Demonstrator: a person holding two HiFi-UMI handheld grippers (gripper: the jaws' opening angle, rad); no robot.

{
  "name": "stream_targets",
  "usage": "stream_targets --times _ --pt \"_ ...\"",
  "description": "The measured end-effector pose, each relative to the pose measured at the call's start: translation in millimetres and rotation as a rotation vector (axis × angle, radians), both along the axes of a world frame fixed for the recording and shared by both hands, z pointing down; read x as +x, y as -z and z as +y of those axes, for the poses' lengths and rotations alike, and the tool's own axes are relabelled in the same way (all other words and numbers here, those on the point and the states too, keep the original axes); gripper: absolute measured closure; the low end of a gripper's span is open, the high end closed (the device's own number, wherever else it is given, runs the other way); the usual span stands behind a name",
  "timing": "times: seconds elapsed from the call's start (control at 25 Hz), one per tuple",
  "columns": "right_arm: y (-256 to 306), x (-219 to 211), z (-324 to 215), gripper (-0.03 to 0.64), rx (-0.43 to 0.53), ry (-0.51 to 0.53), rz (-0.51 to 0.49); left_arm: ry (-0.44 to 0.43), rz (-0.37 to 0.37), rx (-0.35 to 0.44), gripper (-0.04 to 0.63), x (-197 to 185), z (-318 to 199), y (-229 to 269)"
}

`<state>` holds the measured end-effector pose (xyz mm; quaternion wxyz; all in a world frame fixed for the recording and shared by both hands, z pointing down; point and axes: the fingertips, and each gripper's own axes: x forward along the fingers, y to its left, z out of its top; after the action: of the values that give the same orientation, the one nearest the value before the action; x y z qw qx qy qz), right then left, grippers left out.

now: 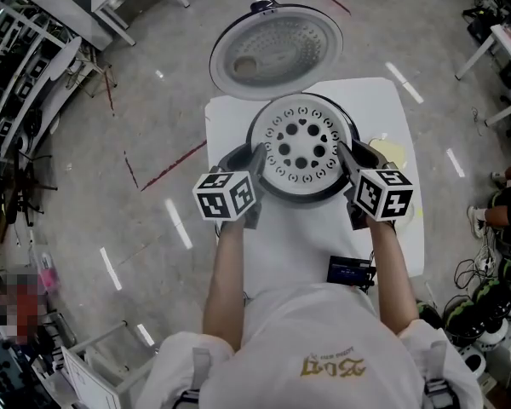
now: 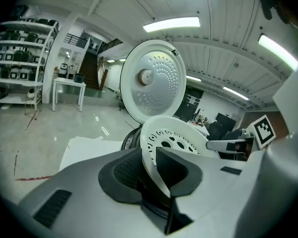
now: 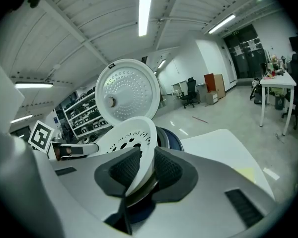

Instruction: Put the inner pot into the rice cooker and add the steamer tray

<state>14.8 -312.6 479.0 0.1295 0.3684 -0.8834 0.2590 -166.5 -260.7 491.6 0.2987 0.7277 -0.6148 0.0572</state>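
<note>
Bright, even light falls from ceiling light strips (image 2: 171,24), which glare off the glossy floor (image 1: 177,224) in white streaks. Shadows are faint. The head view is sharp. Both gripper views bow strongly, darken to black at the corners, and blur in the nearest foreground.

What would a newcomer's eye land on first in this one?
The white perforated steamer tray at the centre of the head view, at the mouth of the rice cooker on the white table. Its rim stands between the jaws of the left gripper on one side and the right gripper on the other. Just beyond it, the cooker's round lid stands wide open, dimpled inner face showing.
</note>
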Motion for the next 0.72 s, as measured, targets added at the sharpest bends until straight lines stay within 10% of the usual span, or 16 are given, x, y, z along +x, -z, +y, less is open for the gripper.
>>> stream_targets --times 0.72 --pt "-6 -2 0 0.489 0.181 0.034 0.211 -0.051 -0.391 -0.014 0.396 16 -1 -11"
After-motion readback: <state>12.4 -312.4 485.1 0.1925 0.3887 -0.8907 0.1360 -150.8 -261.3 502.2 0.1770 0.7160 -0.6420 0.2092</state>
